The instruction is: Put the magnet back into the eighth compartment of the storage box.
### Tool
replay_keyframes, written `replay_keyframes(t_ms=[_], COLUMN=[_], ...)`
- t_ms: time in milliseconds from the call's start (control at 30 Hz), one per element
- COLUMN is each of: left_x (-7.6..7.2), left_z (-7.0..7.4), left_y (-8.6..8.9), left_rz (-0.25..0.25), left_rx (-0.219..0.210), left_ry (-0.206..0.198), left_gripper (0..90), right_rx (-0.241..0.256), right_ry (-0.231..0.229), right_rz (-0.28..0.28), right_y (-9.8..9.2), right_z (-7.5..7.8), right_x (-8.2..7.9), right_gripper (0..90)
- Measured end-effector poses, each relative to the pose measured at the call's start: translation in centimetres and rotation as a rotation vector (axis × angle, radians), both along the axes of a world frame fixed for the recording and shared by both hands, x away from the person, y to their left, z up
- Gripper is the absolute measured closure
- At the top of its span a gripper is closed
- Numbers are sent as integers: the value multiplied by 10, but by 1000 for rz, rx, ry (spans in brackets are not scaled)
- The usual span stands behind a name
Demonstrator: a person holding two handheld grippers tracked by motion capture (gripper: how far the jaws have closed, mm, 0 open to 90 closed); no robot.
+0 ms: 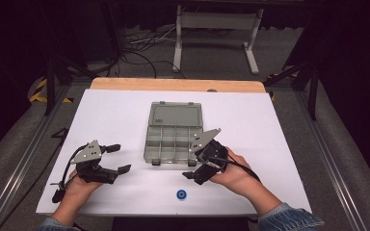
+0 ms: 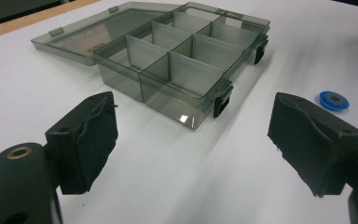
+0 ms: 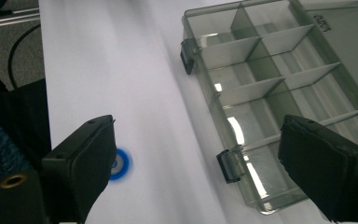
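Near the table's front edge, the right gripper (image 1: 203,162) (jaws wide, empty) is risking knocking the blue ring (image 1: 181,194) off.

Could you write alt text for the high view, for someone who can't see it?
Seen from above, an open, empty compartment box sits mid-table on a white table. A person's hands hold the left gripper and right gripper, both open, either side of its near edge; a small blue ring lies nearer the person.

Open compartment box (image 1: 174,134) mid-table, blue ring (image 1: 181,194) near front edge, between both grippers.
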State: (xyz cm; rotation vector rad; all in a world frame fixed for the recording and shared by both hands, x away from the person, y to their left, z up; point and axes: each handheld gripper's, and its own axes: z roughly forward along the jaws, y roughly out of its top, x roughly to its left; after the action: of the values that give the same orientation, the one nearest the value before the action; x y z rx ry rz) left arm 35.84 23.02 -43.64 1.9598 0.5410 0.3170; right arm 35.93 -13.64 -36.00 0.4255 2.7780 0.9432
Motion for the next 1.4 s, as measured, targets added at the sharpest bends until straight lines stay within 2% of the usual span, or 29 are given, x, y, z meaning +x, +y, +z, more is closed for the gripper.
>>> replay_keyframes(t_ms=[633,1133,1233,1300,1333,1400], left_x=[-1,-2,-2,-2,-2,-2], left_z=[1,2,2,2,2,2], left_y=[1,1,1,1,1,1], left_rz=[-2,-1,-2,-2,-2,-1], left_rx=[3,-1,-1,0,0,0], left_ry=[-5,-7,-7,-7,-7,-7], left_gripper=[161,161,161,161,161,161], right_rx=[-98,-141,-155,-163,-164,-177], right_ry=[67,92,101,123,114,135], right_rz=[82,118,128,121,135,126], right_y=[19,30,32,32,33,33], right_z=[-29,-48,-52,-54,-55,-57], right_x=[-12,-19,-21,-23,-23,-25], right_gripper=[122,122,122,122,122,122])
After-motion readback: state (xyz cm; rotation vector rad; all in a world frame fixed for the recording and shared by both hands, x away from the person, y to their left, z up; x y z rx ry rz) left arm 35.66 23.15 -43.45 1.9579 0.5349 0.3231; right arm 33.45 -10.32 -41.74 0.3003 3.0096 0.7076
